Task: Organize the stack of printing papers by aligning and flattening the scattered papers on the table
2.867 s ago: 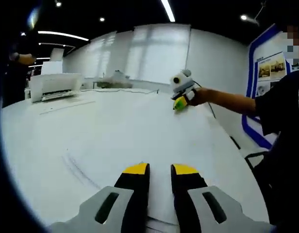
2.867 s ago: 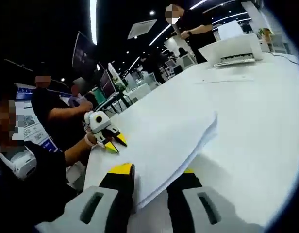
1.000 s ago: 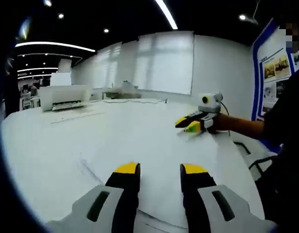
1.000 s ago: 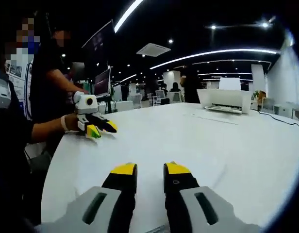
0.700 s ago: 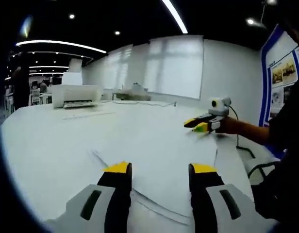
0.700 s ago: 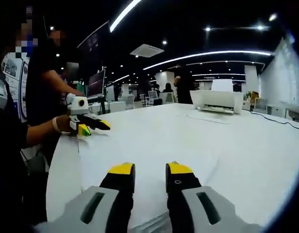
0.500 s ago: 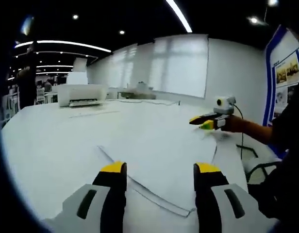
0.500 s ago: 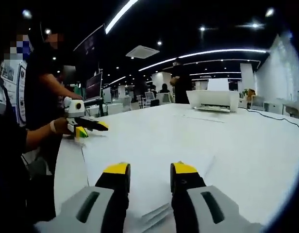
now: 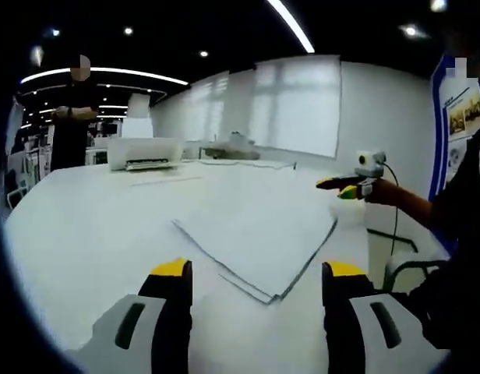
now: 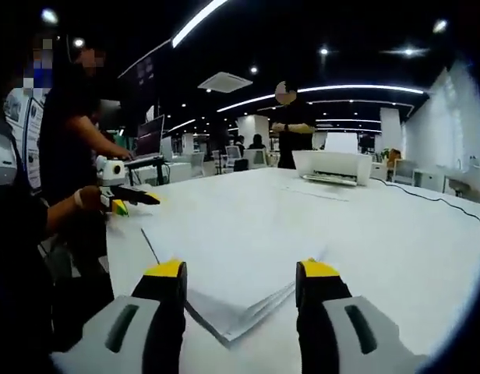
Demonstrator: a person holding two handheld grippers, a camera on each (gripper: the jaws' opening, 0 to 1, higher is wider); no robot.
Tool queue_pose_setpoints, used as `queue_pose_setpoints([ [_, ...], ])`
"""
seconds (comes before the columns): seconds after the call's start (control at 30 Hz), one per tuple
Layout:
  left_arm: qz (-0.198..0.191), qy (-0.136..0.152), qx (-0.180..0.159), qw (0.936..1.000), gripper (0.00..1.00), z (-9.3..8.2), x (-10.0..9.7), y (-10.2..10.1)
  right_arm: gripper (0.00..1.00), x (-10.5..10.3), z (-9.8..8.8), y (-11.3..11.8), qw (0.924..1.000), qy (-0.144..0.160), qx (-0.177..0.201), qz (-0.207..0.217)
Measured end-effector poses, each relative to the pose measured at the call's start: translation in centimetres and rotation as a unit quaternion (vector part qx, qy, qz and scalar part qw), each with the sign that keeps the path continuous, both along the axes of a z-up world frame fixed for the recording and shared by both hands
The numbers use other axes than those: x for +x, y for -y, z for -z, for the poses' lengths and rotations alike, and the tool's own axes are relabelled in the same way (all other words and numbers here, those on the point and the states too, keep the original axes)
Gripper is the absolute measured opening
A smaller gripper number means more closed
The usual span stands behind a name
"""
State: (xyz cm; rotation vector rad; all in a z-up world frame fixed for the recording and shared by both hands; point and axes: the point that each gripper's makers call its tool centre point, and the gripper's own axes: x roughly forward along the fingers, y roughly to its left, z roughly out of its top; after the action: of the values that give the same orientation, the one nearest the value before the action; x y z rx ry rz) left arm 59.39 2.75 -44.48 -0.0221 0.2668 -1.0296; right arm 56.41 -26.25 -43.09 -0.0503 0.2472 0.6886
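A stack of white printing paper (image 9: 255, 240) lies flat on the white table (image 9: 84, 234), its near corner a little fanned, in the left gripper view. My left gripper (image 9: 255, 271) stands open just short of that corner, with nothing between its jaws. The right gripper (image 9: 345, 185) comes in from the right beyond the stack, held by a hand. In the right gripper view the same stack (image 10: 232, 257) lies ahead, with its near corner between the jaws of my open right gripper (image 10: 241, 270). The left gripper (image 10: 123, 195) shows at the left past the stack's far edge.
A white printer (image 9: 144, 152) sits at the table's far end, also seen as the printer (image 10: 333, 166) in the right gripper view, with loose sheets (image 9: 166, 180) in front of it. A person (image 10: 291, 128) stands behind it. Another person (image 10: 72, 125) stands at the left table edge.
Both grippers have opened wide and pulled back off the paper stack. The stack now lies free on the table, its near corners just ahead of each gripper.
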Motion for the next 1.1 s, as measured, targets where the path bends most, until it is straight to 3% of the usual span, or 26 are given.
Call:
queue_pose_setpoints([
  [0.27, -0.005, 0.003, -0.006, 1.0, 0.71, -0.5, -0.6, -1.0, 0.51, -0.4, -0.3, -0.1, 1.0, 0.005, -0.005, -0.003],
  [0.7, -0.016, -0.003, -0.007, 0.9998, 0.71, -0.7, -1.9, -2.5, 0.51, -2.1, -0.4, 1.5, 0.9999, 0.004, -0.004, 0.011],
  [0.83, -0.028, 0.0, -0.008, 0.9996, 0.71, -1.0, -3.4, -3.4, 0.51, -4.1, -0.7, 2.8, 0.9997, 0.009, -0.003, 0.022],
  [1.1, -0.027, -0.001, 0.0, 0.9996, 0.72, -0.7, -4.5, -3.5, 0.51, -5.2, -1.0, 3.9, 0.9993, 0.013, -0.006, 0.035],
])
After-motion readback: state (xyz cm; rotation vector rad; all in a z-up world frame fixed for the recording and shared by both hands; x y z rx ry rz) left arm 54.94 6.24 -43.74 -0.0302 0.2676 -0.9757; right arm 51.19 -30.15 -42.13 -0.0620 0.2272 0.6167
